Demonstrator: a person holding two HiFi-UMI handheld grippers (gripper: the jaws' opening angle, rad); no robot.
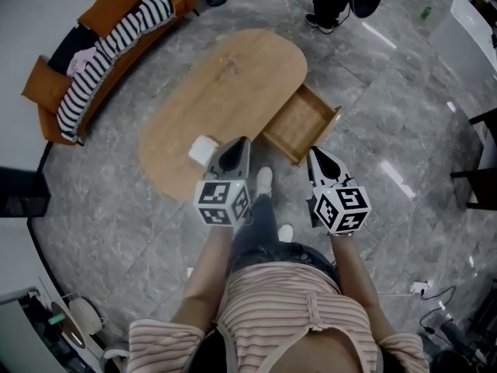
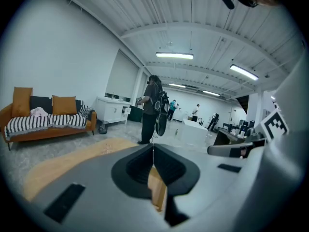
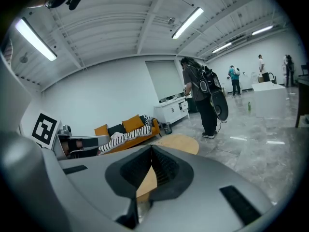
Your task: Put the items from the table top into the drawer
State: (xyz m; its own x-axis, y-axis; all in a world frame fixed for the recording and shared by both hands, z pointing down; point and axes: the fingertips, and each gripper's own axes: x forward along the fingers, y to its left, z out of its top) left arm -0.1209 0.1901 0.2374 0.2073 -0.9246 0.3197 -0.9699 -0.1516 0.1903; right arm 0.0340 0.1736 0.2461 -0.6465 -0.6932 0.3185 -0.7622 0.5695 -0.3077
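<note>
A low oval wooden table [image 1: 225,84] stands ahead of me on the grey floor. Its wooden drawer [image 1: 299,123] is pulled out on the right side and looks empty. One small white item [image 1: 203,150] lies on the table's near end. My left gripper [image 1: 237,148] hangs just right of that item, over the table's near edge, jaws closed with nothing between them [image 2: 153,146]. My right gripper [image 1: 314,155] hovers over the floor near the drawer's front corner, jaws also together and empty [image 3: 151,146].
An orange sofa [image 1: 93,61] with a striped blanket stands at the far left. A person [image 1: 330,2] with a backpack stands beyond the table's far end. A white cabinet [image 2: 113,109] lines the wall, and desks stand far right. My feet [image 1: 264,179] are by the table's near edge.
</note>
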